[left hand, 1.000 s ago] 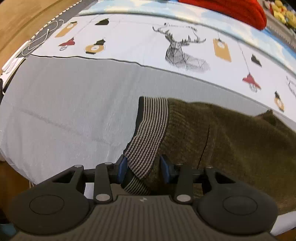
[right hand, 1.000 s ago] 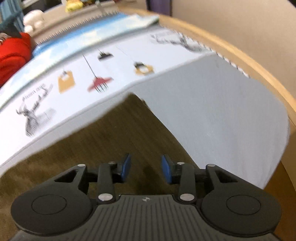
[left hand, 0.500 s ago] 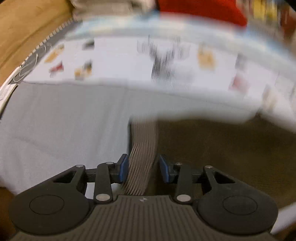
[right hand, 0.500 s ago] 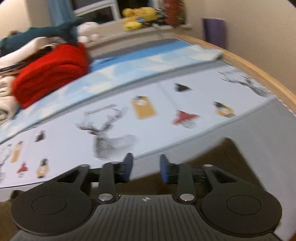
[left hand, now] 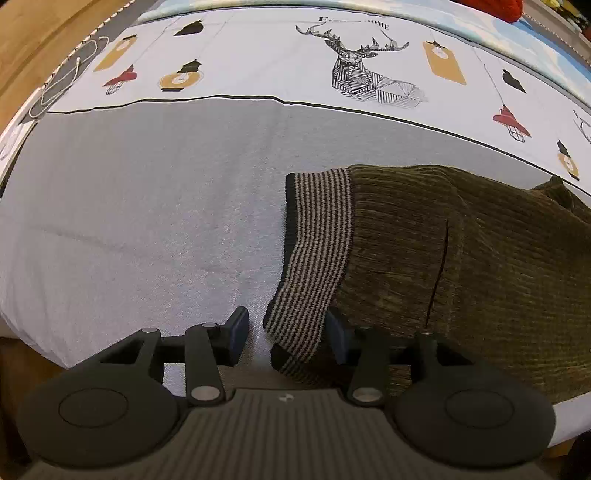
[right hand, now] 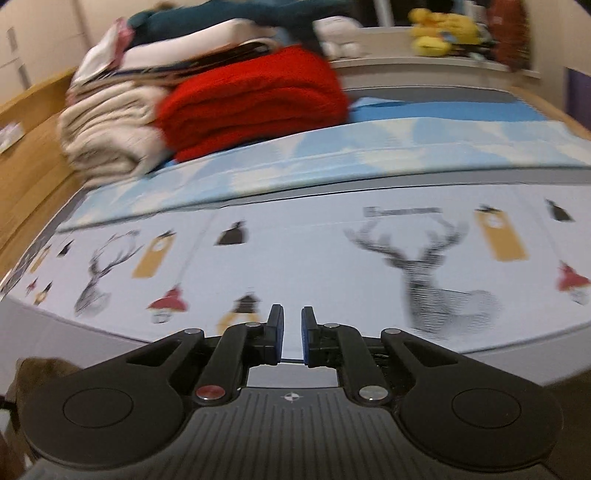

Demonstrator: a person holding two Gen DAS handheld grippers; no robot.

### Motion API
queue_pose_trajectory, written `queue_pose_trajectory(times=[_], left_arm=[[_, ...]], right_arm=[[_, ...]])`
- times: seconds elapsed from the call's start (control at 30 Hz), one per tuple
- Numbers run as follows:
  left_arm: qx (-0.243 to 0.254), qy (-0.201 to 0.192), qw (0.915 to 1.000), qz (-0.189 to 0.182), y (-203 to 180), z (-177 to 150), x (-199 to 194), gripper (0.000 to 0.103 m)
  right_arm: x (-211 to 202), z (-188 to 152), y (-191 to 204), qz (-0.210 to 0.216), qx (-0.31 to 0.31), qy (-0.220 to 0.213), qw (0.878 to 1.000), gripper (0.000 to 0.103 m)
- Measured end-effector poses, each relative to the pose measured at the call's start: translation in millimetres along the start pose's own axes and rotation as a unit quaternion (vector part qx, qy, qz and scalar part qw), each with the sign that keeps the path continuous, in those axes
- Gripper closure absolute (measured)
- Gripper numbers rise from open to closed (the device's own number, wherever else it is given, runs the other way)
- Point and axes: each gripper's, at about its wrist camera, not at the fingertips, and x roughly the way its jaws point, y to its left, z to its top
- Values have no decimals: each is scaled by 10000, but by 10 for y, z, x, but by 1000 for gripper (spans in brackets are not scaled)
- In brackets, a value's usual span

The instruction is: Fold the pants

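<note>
Left wrist view: close, looking steeply down over its fingers (left hand: 236,328) at the bed (left hand: 147,206). Right wrist view: lower angle, facing across the bed. Both share the deer print (left hand: 354,70) (right hand: 436,280).

— What sort of place is shown?
— A bedroom in a home is indicated. A bed (right hand: 332,266) with a wooden frame (right hand: 33,155) fills both views, covered by a sheet printed with deer and lanterns (left hand: 365,74).
— What else supports that?
— At the upper left of the right wrist view, folded blankets (right hand: 255,99) are stacked, and plush toys (right hand: 439,33) are lined up on a ledge at the upper right.
</note>
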Motion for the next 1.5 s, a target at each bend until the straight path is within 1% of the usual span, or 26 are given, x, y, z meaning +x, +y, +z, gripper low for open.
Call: queue_pose_trajectory(times=[0.17,0.27,0.3,0.4,0.43,0.5,0.63,0.67,0.7,0.73,0.77,0.8,0.83,0.87,0.9,0.93,1.0,1.07,1.17,1.2,1.23,1.27,1.3,1.33,1.4,1.5], left_arm=[[-214,-23,9997,-127,64,29,-32,48],[-310,-247,9991,-143,80,61,-113,49],[-313,-308,9990,-96,80,76,-136,49],[-370,-393,9985,-61,96,124,-168,49],[-398,-399,9984,-71,105,137,-170,49],[-405,-432,9982,-78,109,158,-180,49],[-411,-490,9979,-110,114,184,-197,49],[-415,-505,9978,-115,121,192,-201,49],[-421,-522,9977,-114,124,199,-205,49],[-421,-537,9976,-114,127,205,-209,49],[-422,-561,9975,-119,128,211,-217,49],[-421,-598,9972,-134,129,219,-228,49],[-412,-624,9971,-155,131,227,-232,49],[-397,-637,9970,-178,124,235,-233,49],[-378,-635,9971,-191,112,246,-232,49],[-361,-638,9971,-200,102,252,-232,49],[-327,-669,9969,-234,70,265,-245,49],[-306,-706,9966,-296,40,284,-263,49],[-273,-779,9959,-363,-10,315,-296,49],[-270,-792,9958,-374,-25,322,-305,49],[-269,-802,9957,-389,-40,328,-315,49],[-260,-811,9955,-409,-54,334,-322,49],[-245,-818,9954,-427,-74,336,-329,49],[-221,-826,9954,-439,-96,335,-337,49],[-161,-831,9954,-452,-142,342,-342,49],[-94,-847,9953,-461,-213,365,-348,49]], right_arm=[[306,5,480,472,-304,212,9982,95],[540,-22,734,860,-434,605,9935,93],[613,-42,823,972,-507,741,9912,91],[828,-123,1070,1230,-706,1070,9841,74],[885,-153,1135,1293,-757,1171,9817,72],[1029,-240,1281,1418,-933,1457,9747,70],[1286,-404,1505,1483,-1272,1895,9623,67],[1331,-429,1554,1543,-1357,1973,9586,69],[1350,-437,1588,1661,-1501,2003,9538,100],[1318,-405,1661,1774,-1788,1863,9497,99],[1266,-340,1695,1811,-1908,1548,9523,99],[1231,-241,1687,1780,-1770,1289,9594,99],[1225,-132,1632,1683,-1420,1081,9695,101],[1243,-88,1587,1574,-1243,957,9750,103],[1248,-93,1572,1351,-1273,798,9794,103],[1262,-115,1567,1099,-1397,739,9813,103],[1297,-138,1526,674,-1464,823,9835,100],[1223,-52,1387,630,-1096,754,9891,100],[991,114,1123,743,-715,470,9936,98],[938,156,1033,772,-657,468,9937,93],[914,188,937,822,-620,515,9933,83],[865,203,820,928,-623,646,9916,76],[835,197,720,1017,-677,777,9895,64],[810,193,630,1057,-814,914,9868,61],[750,140,426,903,-1213,1093,9824,61],[717,18,130,673,-1370,1444,9777,61]])
